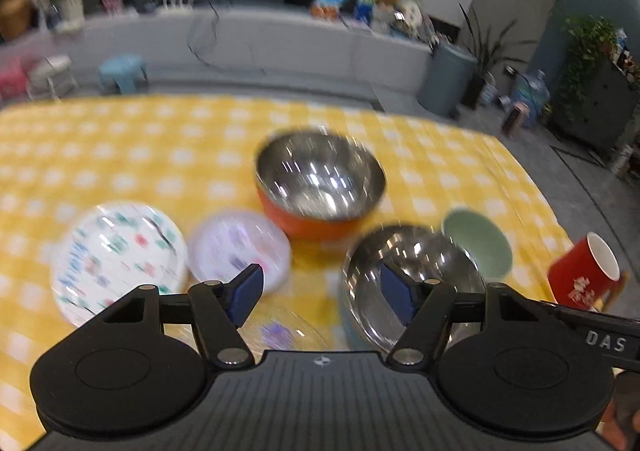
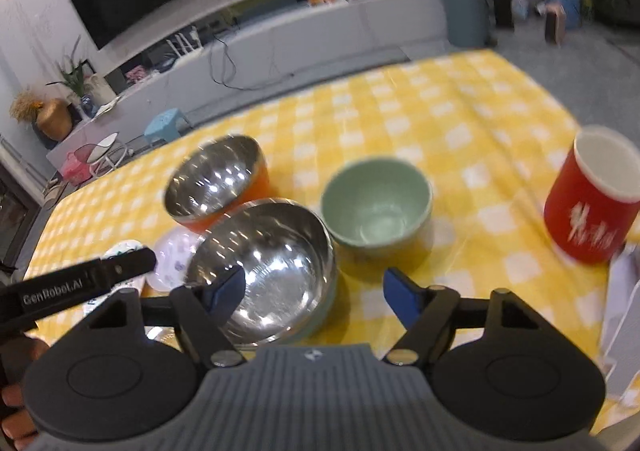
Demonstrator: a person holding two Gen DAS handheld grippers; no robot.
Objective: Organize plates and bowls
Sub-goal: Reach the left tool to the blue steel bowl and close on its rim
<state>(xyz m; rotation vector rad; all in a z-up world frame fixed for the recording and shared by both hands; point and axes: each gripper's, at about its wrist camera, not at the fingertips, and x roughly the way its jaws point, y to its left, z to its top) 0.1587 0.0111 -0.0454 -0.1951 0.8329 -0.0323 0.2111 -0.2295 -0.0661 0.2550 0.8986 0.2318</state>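
Observation:
On the yellow checked tablecloth [image 1: 160,155] stand an orange bowl with a steel inside [image 1: 320,183], a steel bowl with a pale green outside [image 1: 404,275], a green ceramic bowl [image 1: 480,243], and two patterned plates, a large one [image 1: 116,259] and a smaller one [image 1: 240,247]. My left gripper [image 1: 322,293] is open and empty above the table between the smaller plate and the steel bowl. My right gripper [image 2: 314,293] is open and empty over the steel bowl [image 2: 264,267], with the green bowl [image 2: 378,207] and orange bowl [image 2: 216,183] ahead.
A red mug [image 2: 592,207] stands at the table's right edge, also in the left wrist view [image 1: 584,271]. A white rack [image 2: 624,323] is at the far right. A clear patterned dish [image 1: 280,331] lies under the left gripper. Beyond the table is a floor with stools and a TV bench.

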